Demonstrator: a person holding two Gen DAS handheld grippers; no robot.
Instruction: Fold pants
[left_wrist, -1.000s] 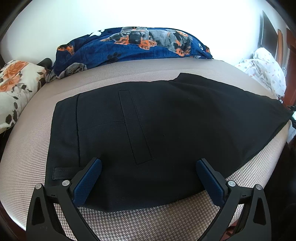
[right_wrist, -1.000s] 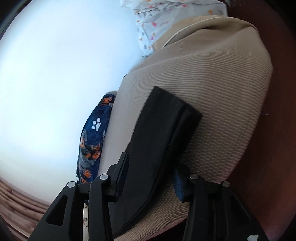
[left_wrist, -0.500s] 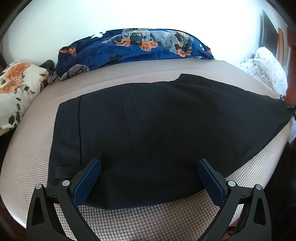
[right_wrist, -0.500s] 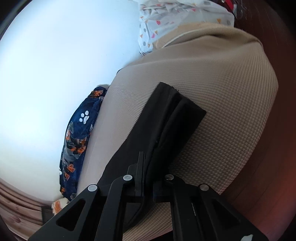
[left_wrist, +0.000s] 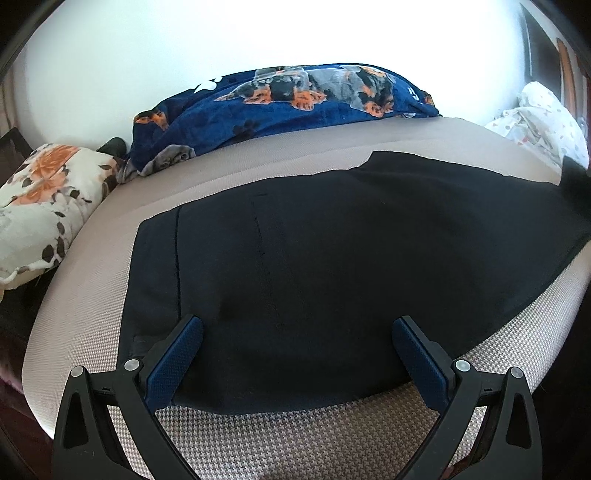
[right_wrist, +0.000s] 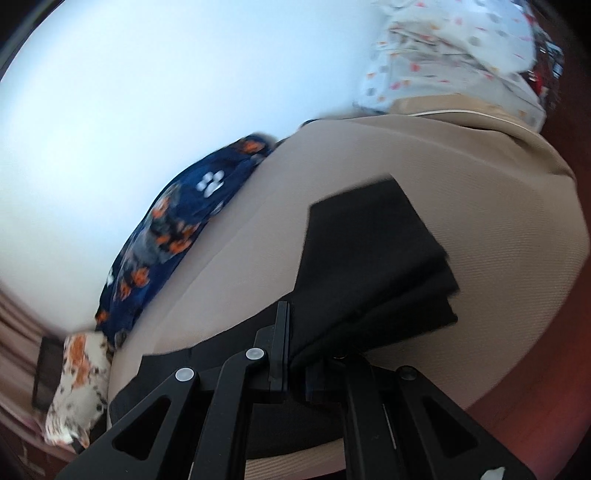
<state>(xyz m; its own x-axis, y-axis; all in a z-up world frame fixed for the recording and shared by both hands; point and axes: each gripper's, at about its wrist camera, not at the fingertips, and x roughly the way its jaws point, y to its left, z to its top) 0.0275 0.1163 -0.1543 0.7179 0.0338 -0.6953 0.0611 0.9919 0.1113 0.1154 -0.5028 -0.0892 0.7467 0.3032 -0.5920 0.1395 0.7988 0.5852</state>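
Black pants lie flat on a beige bed, waistband at the left, legs running to the right. My left gripper is open, its blue pads over the pants' near edge, holding nothing. My right gripper is shut on the leg end of the pants and holds it lifted off the bed; the cloth drapes away from the jaws.
A blue dog-print blanket lies along the bed's far side by the white wall. A floral pillow sits at the left. A white spotted bedding pile is at the far right. The bed edge drops off close in front.
My right gripper closed on the pants' leg end and lifted and swung it, tilting its view. My left gripper stayed open and moved slightly lower toward the pants.
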